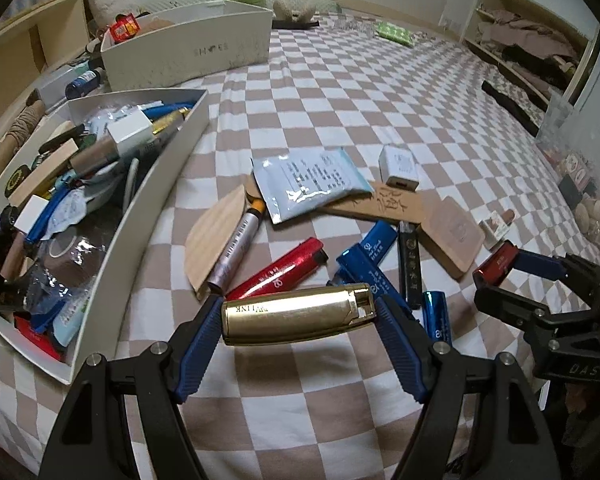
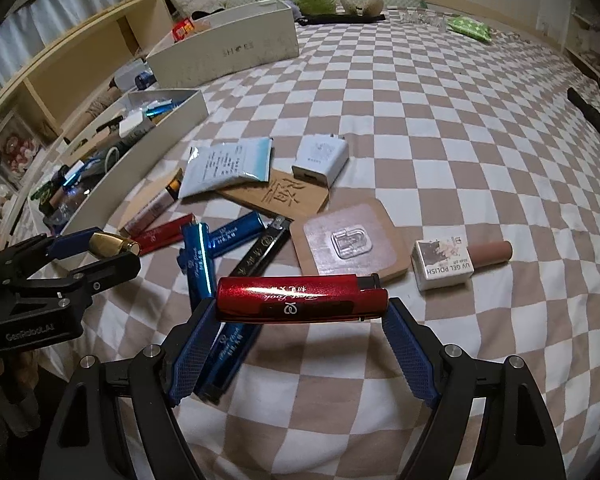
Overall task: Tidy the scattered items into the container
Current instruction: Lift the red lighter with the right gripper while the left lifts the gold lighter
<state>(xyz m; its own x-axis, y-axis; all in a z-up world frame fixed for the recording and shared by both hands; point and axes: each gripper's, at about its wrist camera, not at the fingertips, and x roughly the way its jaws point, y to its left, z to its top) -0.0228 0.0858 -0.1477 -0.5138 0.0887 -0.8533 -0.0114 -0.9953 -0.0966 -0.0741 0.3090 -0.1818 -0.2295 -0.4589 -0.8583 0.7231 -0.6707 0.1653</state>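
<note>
The left gripper (image 1: 299,314) is clamped endwise on a gold lighter (image 1: 298,316). The right gripper (image 2: 300,304) pinches a red lighter (image 2: 300,300) likewise. The container (image 1: 140,216) lies at ten o'clock from the left gripper.

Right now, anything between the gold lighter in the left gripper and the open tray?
Nothing visible. The left gripper holds the gold lighter above the checkered bedspread; the tray sits to its left, with only bare bedspread and the tray's low near wall between. The tray is already crowded.

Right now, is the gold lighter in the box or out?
Out: the left tongs hold the gold lighter above the bed, beside the box.
</note>
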